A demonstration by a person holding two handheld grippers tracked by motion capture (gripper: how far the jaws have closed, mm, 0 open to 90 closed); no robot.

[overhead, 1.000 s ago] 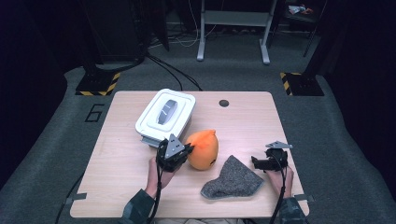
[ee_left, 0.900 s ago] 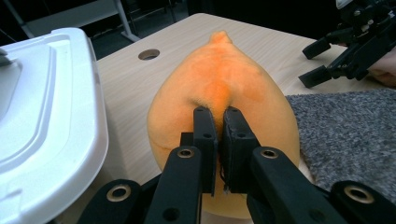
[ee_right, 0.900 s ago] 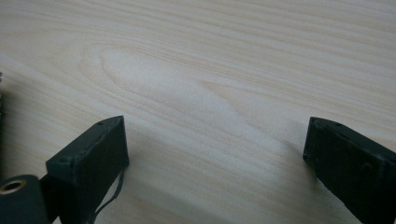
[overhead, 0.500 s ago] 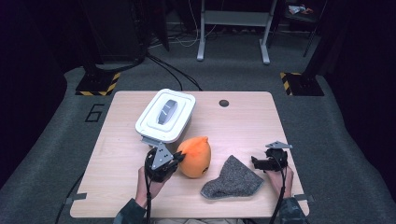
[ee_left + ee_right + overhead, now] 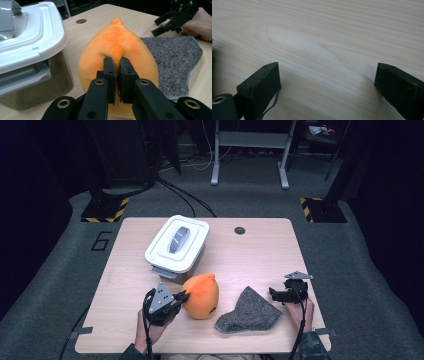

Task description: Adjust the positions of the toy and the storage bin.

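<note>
**Left Tongs Pinching the Orange Plush Toy Near the Table's Front Edge**

A pale wooden table with rounded corners [image 5: 260, 255] is standing on grey carpet, carrying everything in use. Toward its back left, a clear plastic storage box with a white lid and a grey handle [image 5: 177, 242] is sitting closed; the left gripper view is showing its lid edge and its see-through wall close beside the toy.

In front of that box, near the person's side, a rounded orange plush toy with a small pointed tip [image 5: 201, 295] is resting on the wood. Just to its right, a flat grey piece of fuzzy fabric, shaped like a sock [image 5: 248, 312], is lying on the table; the left gripper view shows it lying right against the toy's side.

The left gripper [image 5: 181, 297] is reaching in from the toy's left side. Its jaws are pressing nearly together, and in the left gripper view [image 5: 116, 67] they are pinching a fold of the orange plush between them.

The right gripper [image 5: 274, 293] is hovering just beside the grey fabric's right end, apart from it. In the right gripper view [image 5: 327, 80] its jaws are standing wide apart over bare wood, gripping nothing.
</note>
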